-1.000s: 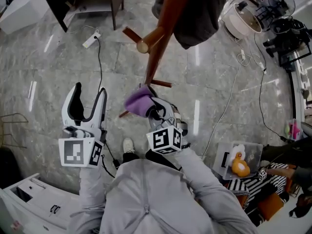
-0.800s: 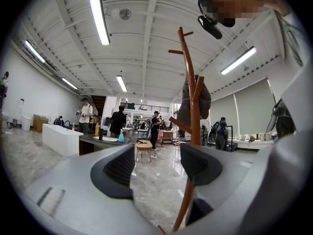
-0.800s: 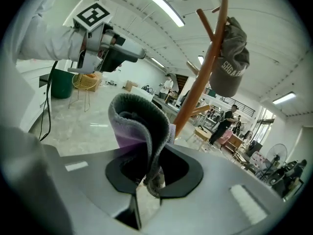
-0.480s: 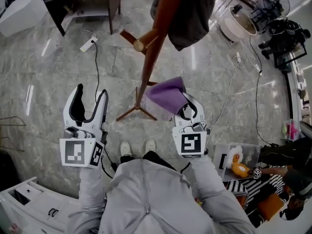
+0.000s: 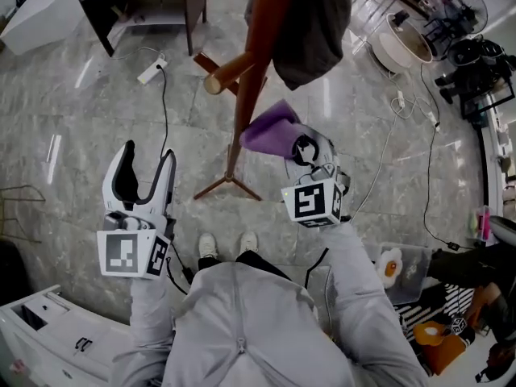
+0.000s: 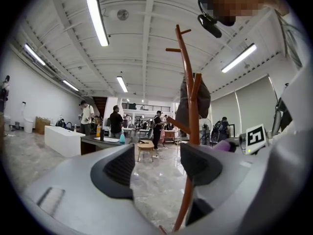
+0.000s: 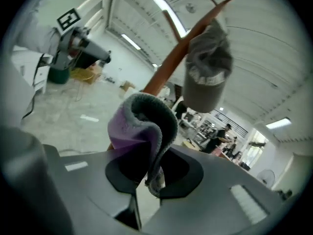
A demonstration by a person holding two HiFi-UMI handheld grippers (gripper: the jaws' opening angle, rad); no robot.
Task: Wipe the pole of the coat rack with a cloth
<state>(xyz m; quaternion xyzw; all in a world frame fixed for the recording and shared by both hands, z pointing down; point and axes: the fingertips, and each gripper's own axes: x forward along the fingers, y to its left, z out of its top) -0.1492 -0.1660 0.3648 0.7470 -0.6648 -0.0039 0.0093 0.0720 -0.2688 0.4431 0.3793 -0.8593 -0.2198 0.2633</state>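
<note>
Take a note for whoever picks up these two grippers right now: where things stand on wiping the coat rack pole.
Left claw: open and empty, held low to the left of the rack.
Right claw: shut on the purple cloth, which sits at the right side of the pole, below the hanging grey garment and above the rack's feet.
Done: cloth gripped and at the pole. How much is already wiped cannot be told.
Left: run the cloth up and down the pole, probably round its far side too.
</note>
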